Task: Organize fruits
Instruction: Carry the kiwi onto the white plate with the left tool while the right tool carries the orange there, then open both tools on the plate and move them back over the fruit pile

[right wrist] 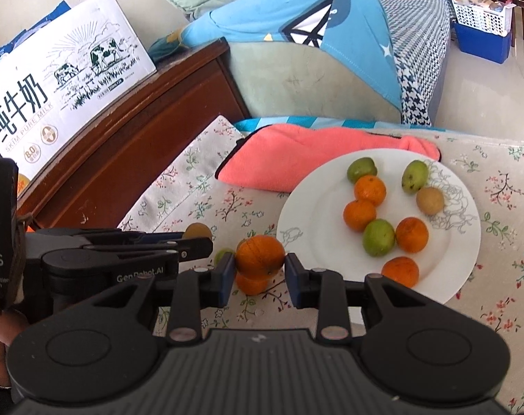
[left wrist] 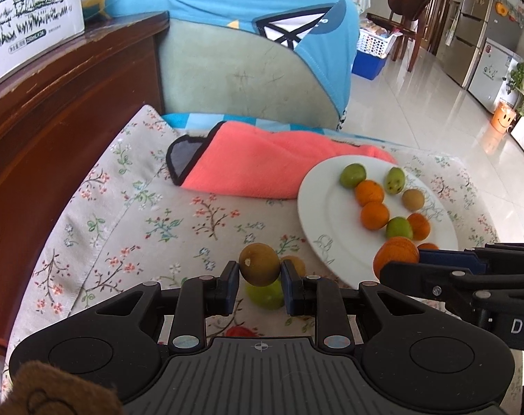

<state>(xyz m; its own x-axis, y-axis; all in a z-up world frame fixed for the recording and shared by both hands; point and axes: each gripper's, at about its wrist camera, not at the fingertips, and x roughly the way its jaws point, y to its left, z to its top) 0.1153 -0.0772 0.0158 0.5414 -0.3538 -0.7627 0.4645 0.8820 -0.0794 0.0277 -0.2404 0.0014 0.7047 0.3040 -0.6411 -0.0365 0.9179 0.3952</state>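
Note:
My left gripper [left wrist: 260, 271] is shut on a brown kiwi [left wrist: 259, 263], held above the floral cloth; a green fruit [left wrist: 266, 296] and another brown fruit [left wrist: 294, 264] lie below it. My right gripper [right wrist: 258, 265] is shut on an orange [right wrist: 260, 255], just left of the white plate [right wrist: 306, 221]; another orange [right wrist: 251, 284] lies on the cloth under it. The plate [left wrist: 317, 214] holds several oranges, green fruits and one brown kiwi [right wrist: 430, 200]. The left gripper shows in the right wrist view [right wrist: 192, 242], the right gripper in the left wrist view [left wrist: 400, 263].
A pink folded towel [left wrist: 272, 166] lies behind the plate. A wooden side table [left wrist: 54, 110] with a milk carton box [right wrist: 61, 79] stands at the left. A cushion with a blue cloth [left wrist: 255, 52] is behind. Tiled floor lies to the right.

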